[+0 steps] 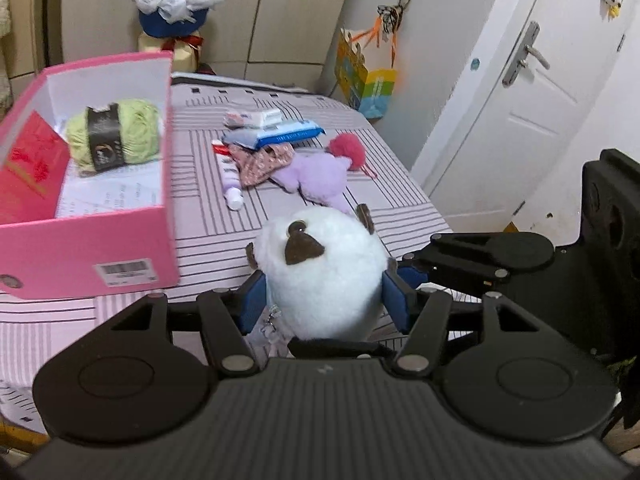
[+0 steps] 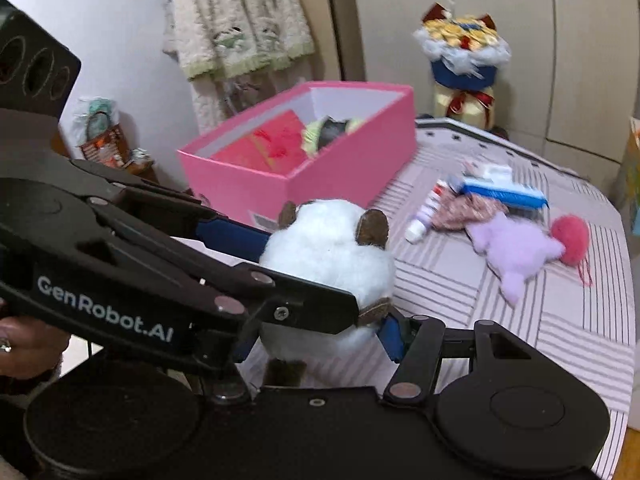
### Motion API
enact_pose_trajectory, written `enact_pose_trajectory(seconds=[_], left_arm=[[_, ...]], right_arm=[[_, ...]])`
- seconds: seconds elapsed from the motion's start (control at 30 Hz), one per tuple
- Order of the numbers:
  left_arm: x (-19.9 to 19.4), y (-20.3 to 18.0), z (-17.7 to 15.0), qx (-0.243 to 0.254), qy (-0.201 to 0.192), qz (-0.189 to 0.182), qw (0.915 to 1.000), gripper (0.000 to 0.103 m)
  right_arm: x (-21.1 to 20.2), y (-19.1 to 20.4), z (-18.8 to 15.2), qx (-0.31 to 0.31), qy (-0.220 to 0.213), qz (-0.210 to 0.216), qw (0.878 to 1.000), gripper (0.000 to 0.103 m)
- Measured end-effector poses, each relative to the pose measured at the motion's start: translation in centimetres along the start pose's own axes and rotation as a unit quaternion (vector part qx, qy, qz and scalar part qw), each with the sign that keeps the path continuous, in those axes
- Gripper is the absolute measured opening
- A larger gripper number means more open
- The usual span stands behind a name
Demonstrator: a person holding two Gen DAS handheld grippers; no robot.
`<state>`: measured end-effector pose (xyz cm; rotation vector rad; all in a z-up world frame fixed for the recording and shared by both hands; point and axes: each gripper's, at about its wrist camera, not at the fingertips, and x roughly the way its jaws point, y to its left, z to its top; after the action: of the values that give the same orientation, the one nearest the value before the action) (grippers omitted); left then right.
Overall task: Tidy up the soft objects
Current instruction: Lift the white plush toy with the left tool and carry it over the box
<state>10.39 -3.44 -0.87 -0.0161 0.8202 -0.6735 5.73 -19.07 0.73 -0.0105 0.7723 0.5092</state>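
Striped tabletop [image 1: 360, 200] is carrying 2 plushes at 12 o'clock; you're clamping both grippers' fingers on the white plush [image 1: 324, 276], yarn [image 1: 114, 134] boxed.

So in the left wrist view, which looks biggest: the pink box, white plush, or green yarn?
1. Pink box
2. White plush, though it's nearest the camera, so this is unsure
3. Green yarn ball, inside the box
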Motion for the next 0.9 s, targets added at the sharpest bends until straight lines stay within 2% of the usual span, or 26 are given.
enact_pose_trajectory(seconds=[0.2,0.33,0.57,0.67,0.8,0.9], left_arm=[[-3.3,0.8,1.0,-0.005,-0.029,0.008,0.9995,0.059],[-5.1,2.7,1.9,-0.04,-0.051,0.012,0.9978,0.061],[-7.5,5.4,4.1,-0.045,-0.103,0.033,0.9931,0.062],[-8.0,6.8,5.2,-0.053,-0.125,0.039,0.99,0.062],[-7.7,9.9,6.8,-0.102,-0.162,0.039,0.9807,0.062],[-6.5,12.0,7.8,-0.122,-0.172,0.05,0.9761,0.062]], right_arm=[[-1.0,2.2,2.2,-0.027,-0.024,0.007,0.999,0.065],[-0.8,2.6,4.2,-0.014,-0.037,0.034,0.999,0.065],[0.4,3.8,7.7,0.0,-0.088,0.05,0.995,0.065],[1.4,3.7,9.6,0.007,-0.106,0.06,0.993,0.065],[3.4,3.2,11.9,0.0,-0.126,0.077,0.989,0.067],[5.7,2.6,13.7,-0.005,-0.128,0.09,0.988,0.067]])
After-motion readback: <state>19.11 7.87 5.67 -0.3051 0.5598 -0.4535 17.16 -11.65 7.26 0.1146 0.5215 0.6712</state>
